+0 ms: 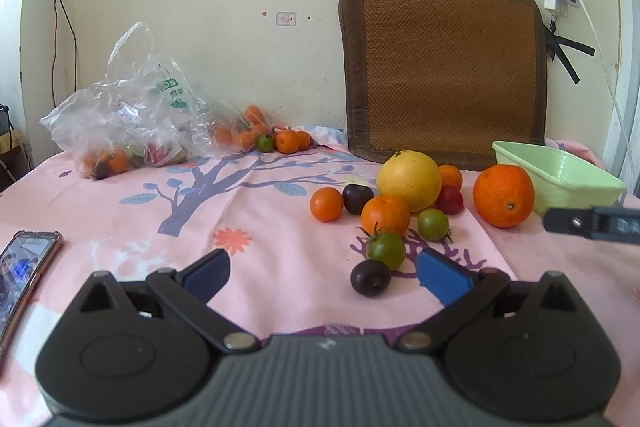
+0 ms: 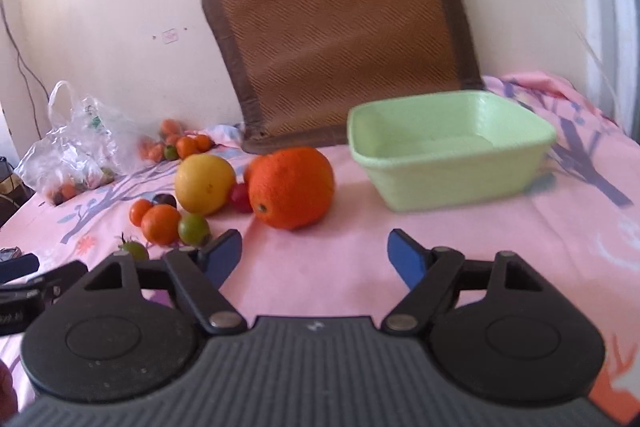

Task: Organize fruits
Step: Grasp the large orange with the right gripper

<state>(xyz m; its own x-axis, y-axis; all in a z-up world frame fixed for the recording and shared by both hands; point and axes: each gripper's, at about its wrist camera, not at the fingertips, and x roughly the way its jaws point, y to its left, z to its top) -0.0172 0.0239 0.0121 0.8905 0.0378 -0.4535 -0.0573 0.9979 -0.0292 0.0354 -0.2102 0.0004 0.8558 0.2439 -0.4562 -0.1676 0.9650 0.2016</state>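
Now both grippers gape empty, the right gripper [image 2: 315, 257] facing the big orange [image 2: 291, 187] at twelve o'clock, green basin [image 2: 452, 163] at two, and round fruit nudged off-centre could easily roll across the pink cloth [image 2: 500, 247].

Matt plastic basin [image 2: 448, 163], printed cloth [image 1: 260, 227], woven mat [image 1: 444, 67].

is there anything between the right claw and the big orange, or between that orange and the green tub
Nothing visible. The right claw is open, with bare pink cloth up to the big orange. Only cloth shows between the orange and the green tub, which looks empty.
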